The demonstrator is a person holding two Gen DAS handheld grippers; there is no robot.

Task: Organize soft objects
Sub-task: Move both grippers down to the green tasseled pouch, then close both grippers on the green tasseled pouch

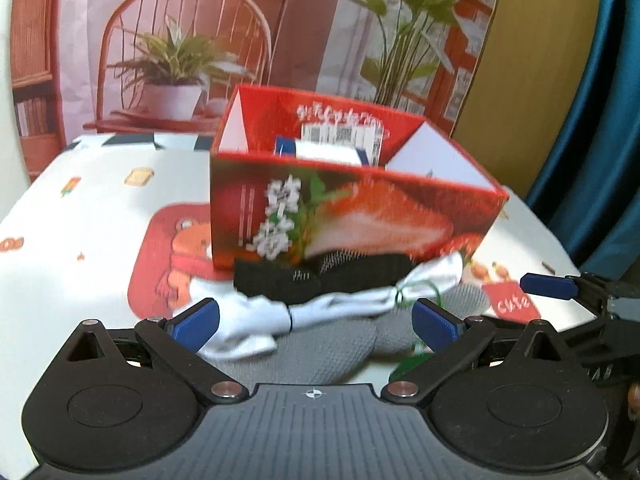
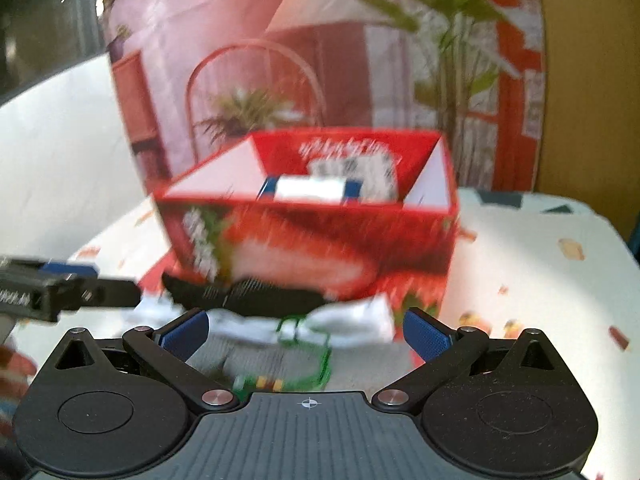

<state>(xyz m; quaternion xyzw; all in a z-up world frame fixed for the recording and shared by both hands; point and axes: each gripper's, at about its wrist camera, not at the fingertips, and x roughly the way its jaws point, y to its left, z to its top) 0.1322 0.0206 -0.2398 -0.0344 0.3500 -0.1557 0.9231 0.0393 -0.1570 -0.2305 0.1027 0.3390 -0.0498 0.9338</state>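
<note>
white sock (image 1: 340, 306) lies just ahead of open left gripper (image 1: 316, 318).

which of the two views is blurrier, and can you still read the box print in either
The right wrist view is blurrier: motion smear streaks the red box and the socks. The left wrist view is sharper, yet the red box's white characters stay soft and unreadable; both views bend edges, fisheye.

Socks (image 1: 320, 300) before box (image 1: 352, 216)
</note>
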